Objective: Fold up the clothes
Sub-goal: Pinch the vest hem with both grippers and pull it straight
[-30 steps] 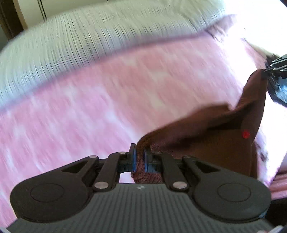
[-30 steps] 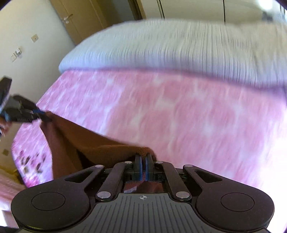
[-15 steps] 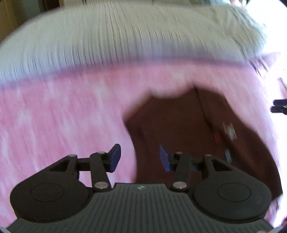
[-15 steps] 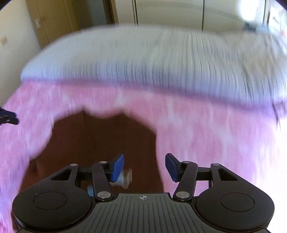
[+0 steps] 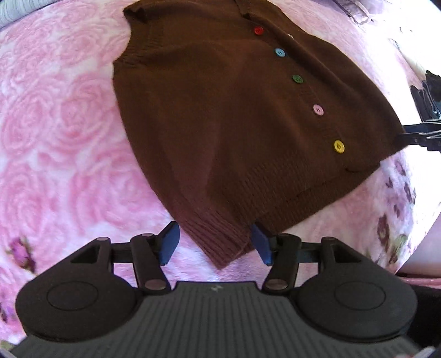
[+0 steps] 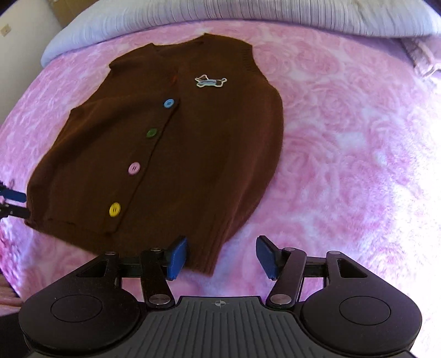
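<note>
A brown knitted vest (image 5: 220, 115) with several coloured buttons lies flat on the pink rose-patterned blanket (image 5: 55, 137), hem toward me. It also shows in the right wrist view (image 6: 193, 154), with a small dog patch (image 6: 210, 81) on its chest. My left gripper (image 5: 215, 243) is open, and the vest's near left hem corner lies between its blue pads. My right gripper (image 6: 222, 257) is open just above the near right hem corner. Neither grips the cloth.
A grey-white ribbed pillow (image 6: 248, 13) lies along the far edge of the bed. The other gripper shows at the right edge of the left wrist view (image 5: 421, 135) and at the left edge of the right wrist view (image 6: 11, 203).
One second ago both grippers were shut on the vest's hem, holding it up. Both have opened and let go, and the vest now lies spread flat on the blanket.
</note>
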`<action>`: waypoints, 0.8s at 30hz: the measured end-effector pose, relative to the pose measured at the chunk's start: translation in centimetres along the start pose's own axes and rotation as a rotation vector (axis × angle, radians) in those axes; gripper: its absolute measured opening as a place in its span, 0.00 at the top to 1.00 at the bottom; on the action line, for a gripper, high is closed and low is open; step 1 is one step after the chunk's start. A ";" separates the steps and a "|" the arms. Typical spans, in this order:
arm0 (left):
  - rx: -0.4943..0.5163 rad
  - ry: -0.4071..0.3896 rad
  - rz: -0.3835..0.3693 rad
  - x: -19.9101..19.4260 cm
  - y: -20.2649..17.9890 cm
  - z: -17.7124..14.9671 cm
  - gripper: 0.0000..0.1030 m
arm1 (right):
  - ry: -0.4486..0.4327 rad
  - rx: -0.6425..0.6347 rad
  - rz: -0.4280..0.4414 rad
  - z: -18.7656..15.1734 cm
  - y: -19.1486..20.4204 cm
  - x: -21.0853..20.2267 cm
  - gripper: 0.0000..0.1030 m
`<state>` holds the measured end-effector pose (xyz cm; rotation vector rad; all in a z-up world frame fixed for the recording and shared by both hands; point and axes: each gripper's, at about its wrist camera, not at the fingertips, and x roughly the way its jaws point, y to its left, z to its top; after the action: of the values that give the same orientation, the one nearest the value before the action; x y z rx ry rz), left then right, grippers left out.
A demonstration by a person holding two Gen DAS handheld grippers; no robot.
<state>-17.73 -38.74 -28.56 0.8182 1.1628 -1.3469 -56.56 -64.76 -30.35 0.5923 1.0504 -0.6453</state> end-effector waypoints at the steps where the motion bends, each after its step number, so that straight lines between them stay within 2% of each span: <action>1: 0.022 -0.010 0.012 0.4 0.0 -0.3 0.48 | -0.019 0.010 -0.013 -0.6 0.4 -0.4 0.42; 3: 0.047 -0.042 0.011 0.8 0.5 -0.8 0.48 | -0.061 0.039 -0.041 -1.7 1.2 -0.1 0.40; 7: 0.065 -0.120 -0.075 1.3 2.5 -2.4 0.55 | -0.144 0.099 -0.098 -3.9 2.9 0.7 0.38; 10: 0.099 -0.175 -0.112 1.0 3.5 -3.0 0.70 | -0.206 0.143 -0.140 -5.6 4.1 1.2 0.38; 13: 0.133 -0.261 -0.122 0.6 3.7 -3.7 0.78 | -0.279 0.130 -0.140 -6.2 5.1 2.6 0.38; 18: 0.152 -0.363 -0.116 1.4 3.8 -5.8 0.79 | -0.402 0.064 -0.106 -7.2 5.8 5.5 0.38; 21: 0.191 -0.441 -0.098 1.5 3.4 -7.4 0.90 | -0.470 0.070 -0.089 -8.0 6.0 6.6 0.39; 22: 0.215 -0.466 -0.088 1.4 3.2 -7.8 0.93 | -0.499 0.072 -0.088 -8.3 6.1 6.9 0.45; 24: 0.262 -0.514 -0.068 1.3 2.8 -8.4 0.95 | -0.530 0.045 -0.106 -8.7 5.8 6.5 0.75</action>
<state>-16.44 -30.80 -32.54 0.5652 0.6245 -1.6657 -55.15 -55.93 -38.78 0.3732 0.5736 -0.8634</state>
